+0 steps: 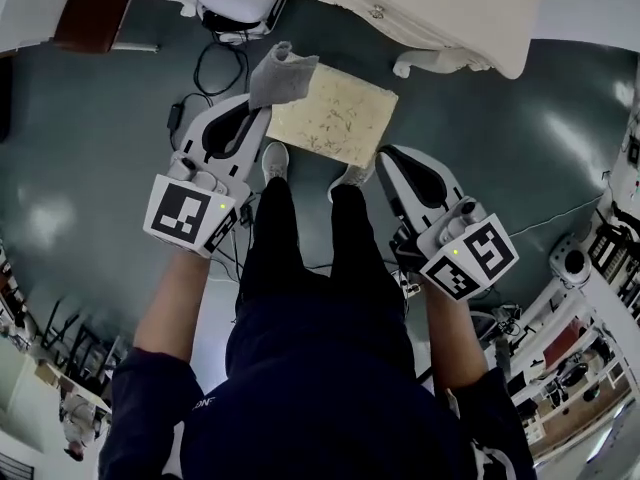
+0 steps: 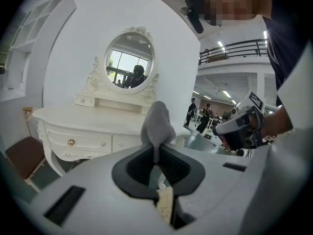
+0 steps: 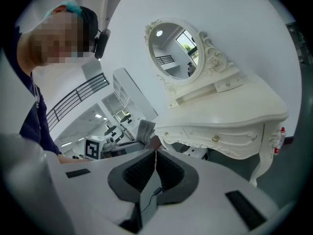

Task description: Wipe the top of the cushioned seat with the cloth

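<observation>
Only print visible: b/w square markers (image 1: 187, 214) on the gripper cubes, plus a few letters on the person's shirt (image 1: 320, 388), too small to read. Left gripper (image 1: 266, 108) has its jaws pinched tight on the grey cloth (image 1: 283, 75), which sticks out past the tips by the far-left corner of the cushioned seat (image 1: 340, 118). Can't tell if it's touching. Right gripper (image 1: 384, 160) jaws are pressed together w/ nothing btwn, near the seat's right edge.
</observation>
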